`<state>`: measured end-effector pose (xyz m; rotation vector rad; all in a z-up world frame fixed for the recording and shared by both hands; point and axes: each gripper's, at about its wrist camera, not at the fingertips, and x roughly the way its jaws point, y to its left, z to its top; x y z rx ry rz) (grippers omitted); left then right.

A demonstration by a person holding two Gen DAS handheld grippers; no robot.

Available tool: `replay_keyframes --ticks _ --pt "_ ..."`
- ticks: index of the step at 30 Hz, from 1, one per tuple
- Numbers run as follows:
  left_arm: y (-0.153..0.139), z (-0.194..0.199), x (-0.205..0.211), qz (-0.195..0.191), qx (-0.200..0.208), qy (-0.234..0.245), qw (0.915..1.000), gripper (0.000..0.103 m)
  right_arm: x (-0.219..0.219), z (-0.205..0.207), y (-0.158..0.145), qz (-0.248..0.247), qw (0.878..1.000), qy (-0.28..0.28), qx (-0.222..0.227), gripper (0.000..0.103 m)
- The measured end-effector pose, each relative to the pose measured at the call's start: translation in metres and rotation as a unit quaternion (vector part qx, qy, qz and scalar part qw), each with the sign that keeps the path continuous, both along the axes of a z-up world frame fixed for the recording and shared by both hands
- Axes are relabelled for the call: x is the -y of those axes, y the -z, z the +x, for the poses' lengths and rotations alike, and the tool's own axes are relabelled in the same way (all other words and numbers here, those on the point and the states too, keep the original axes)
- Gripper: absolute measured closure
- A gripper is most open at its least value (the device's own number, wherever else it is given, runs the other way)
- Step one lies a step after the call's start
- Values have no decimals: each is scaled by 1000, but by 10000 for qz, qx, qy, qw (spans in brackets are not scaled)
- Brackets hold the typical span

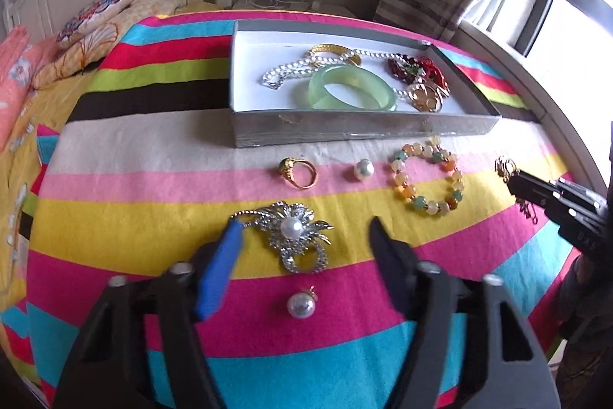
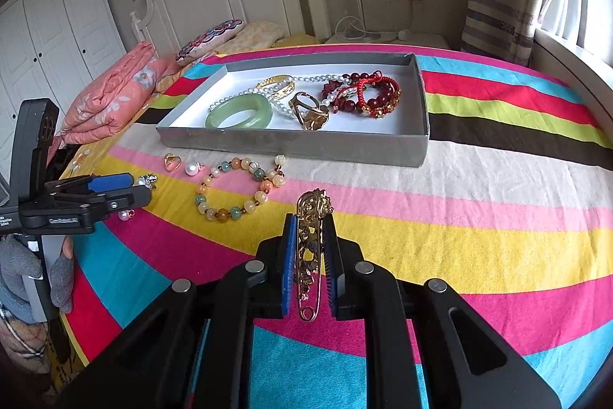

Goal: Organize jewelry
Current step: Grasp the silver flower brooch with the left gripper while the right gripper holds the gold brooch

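Note:
A silver flower brooch with a pearl centre (image 1: 297, 236) lies on the striped cloth between the fingers of my left gripper (image 1: 303, 221). The jaws stand apart on either side of it, and the right finger is clear of it. My right gripper (image 2: 309, 217) is shut on a gold safety-pin brooch (image 2: 312, 240), held above the cloth. A gold ring (image 1: 299, 171), a loose pearl (image 1: 364, 169), a coloured bead bracelet (image 1: 427, 179) and a pearl earring (image 1: 301, 305) lie loose. The grey box (image 1: 345, 133) holds a jade bangle (image 1: 352, 91), pearl strands, red beads and gold pieces.
The striped cloth (image 2: 498, 217) covers a bed. A folded pink quilt (image 2: 111, 98) and pillows (image 2: 214, 41) lie at its far left, near the white headboard. A window sill (image 1: 509, 64) runs along the right side. A gloved hand (image 2: 57, 275) holds the left gripper.

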<state>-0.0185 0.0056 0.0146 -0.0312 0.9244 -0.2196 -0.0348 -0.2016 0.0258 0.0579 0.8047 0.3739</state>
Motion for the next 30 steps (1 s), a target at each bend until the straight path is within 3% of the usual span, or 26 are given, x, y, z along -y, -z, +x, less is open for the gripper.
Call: replay_keyframes --ticks 1,4,5,12,13,15,16,17,21,23,26,30 --pt "0 -1 4 154 26 41 9999 64 0 0 0 5 10000 -2 -1 89" --pt "0 -6 8 109 140 187 9997 69 1 0 0 25 10000 -3 1 89" --pt "-1 -8 7 112 250 202 9994 82 1 0 0 25 10000 -5 2 89" --pt "0 -12 6 -36 221 242 9995 81 1 -1 -1 42 10000 -7 11 89" --pt "0 -12 5 -50 190 262 9995 78 2 -1 -1 47 10000 -4 8 89" --pt "1 -10 3 -121 100 253 9996 40 2 -1 -1 50 10000 -2 4 89" --pt "1 -11 3 -114 108 238 9996 30 2 -1 -1 52 10000 -1 1 89" --pt "2 -11 5 -41 113 200 9997 26 1 -1 -1 52 10000 -2 0 89" --pt "4 -11 15 189 58 330 9993 27 2 -1 -1 59 10000 0 -1 89" --pt "6 -13 25 572 77 377 9976 34 2 -1 -1 64 10000 -1 -1 89" --pt "3 -16 32 687 143 543 9961 65 2 -1 -1 91 10000 1 -3 89" --pt "4 -20 30 638 178 573 9962 66 3 -3 -2 119 9999 -15 29 89"
